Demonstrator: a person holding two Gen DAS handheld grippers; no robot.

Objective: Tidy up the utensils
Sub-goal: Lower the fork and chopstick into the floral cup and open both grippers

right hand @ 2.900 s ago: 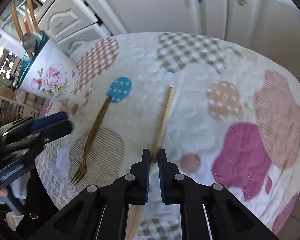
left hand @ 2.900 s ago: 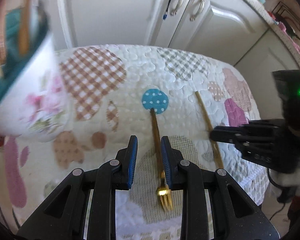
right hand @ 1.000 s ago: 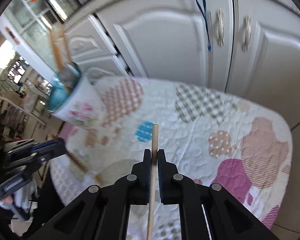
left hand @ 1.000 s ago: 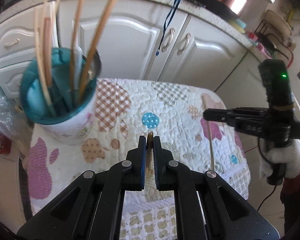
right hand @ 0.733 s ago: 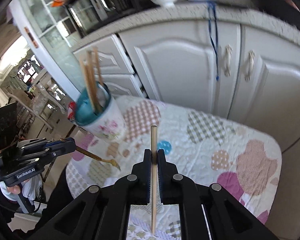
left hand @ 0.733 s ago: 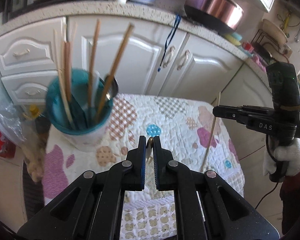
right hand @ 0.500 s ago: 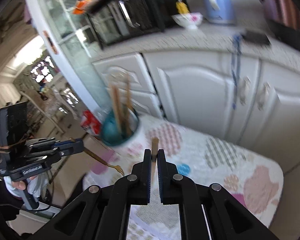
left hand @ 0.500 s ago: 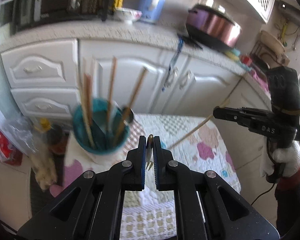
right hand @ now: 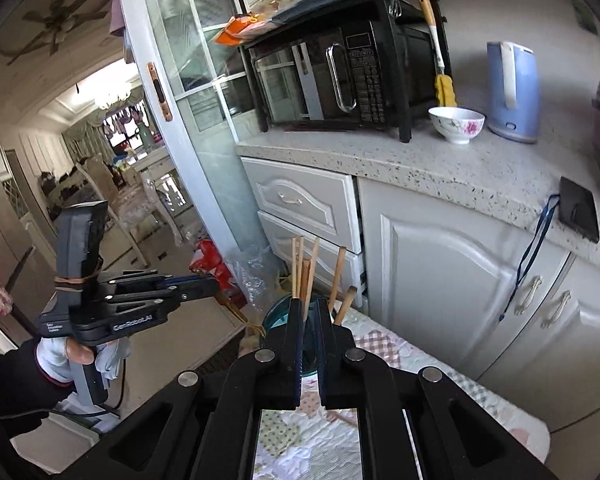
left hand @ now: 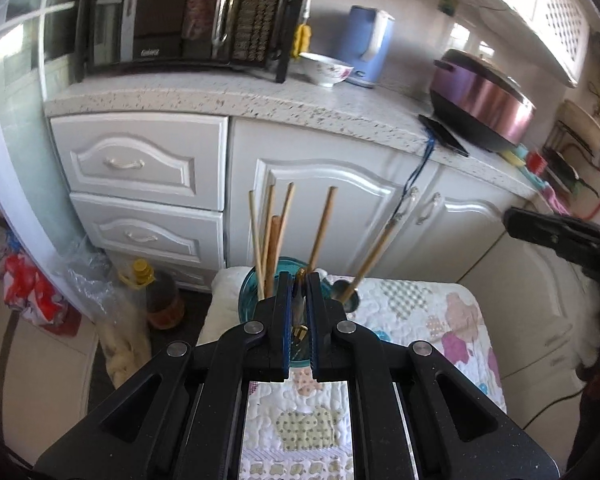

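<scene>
the left gripper [left hand: 299, 312] is clamped on the gold fork [left hand: 299, 300], its long axis running away along the fingers. the holder cup [left hand: 249, 300] sits just beyond and below. farther right, the right gripper [right hand: 309, 344] pinches a chopstick [left hand: 374, 256] slanting toward the cup.

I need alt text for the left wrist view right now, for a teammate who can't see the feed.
The left tool, shut on a gold fork, is raised over a teal-rimmed utensil cup holding wooden chopsticks on a quilted patchwork table. Behind are white cabinets and a counter with a microwave; the right tool enters from the right edge.
</scene>
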